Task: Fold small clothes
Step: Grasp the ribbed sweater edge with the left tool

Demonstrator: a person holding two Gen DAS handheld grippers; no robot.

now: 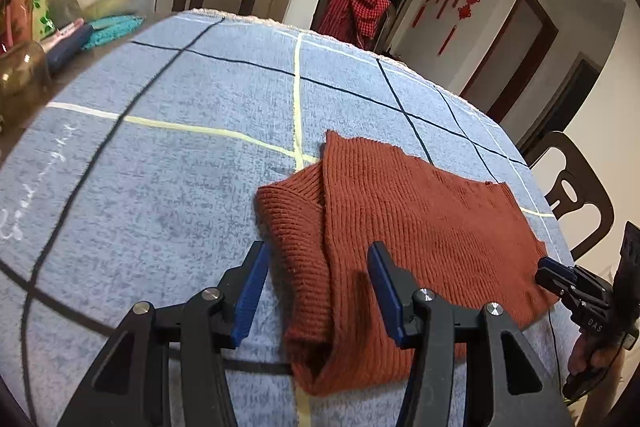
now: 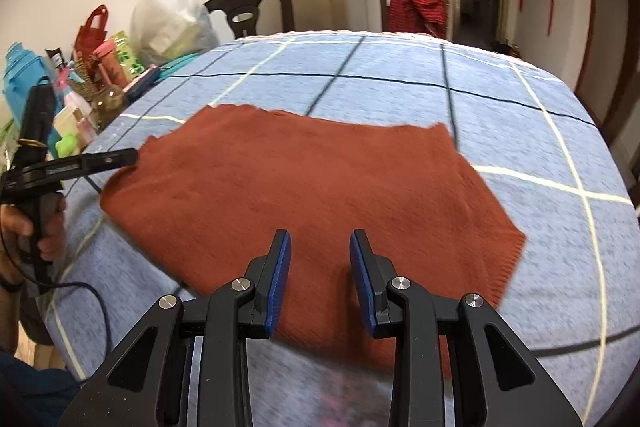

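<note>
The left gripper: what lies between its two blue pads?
In the left wrist view, the folded edge of the rust sweater lies between the pads of the left gripper; the pads stand apart and do not press on it.

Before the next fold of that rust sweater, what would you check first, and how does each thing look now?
1. Left gripper open, nothing pinched: ok.
2. Right gripper jaws apart over the sweater, not pinching it: ok.
3. Sweater lies wholly on the blue cloth: ok.
4. Left side folded in over the body: ok, though the near edge bunches.
5. Right side folded in: cannot tell.
6. Clutter at the table's edge is clear of the sweater: ok.
</note>
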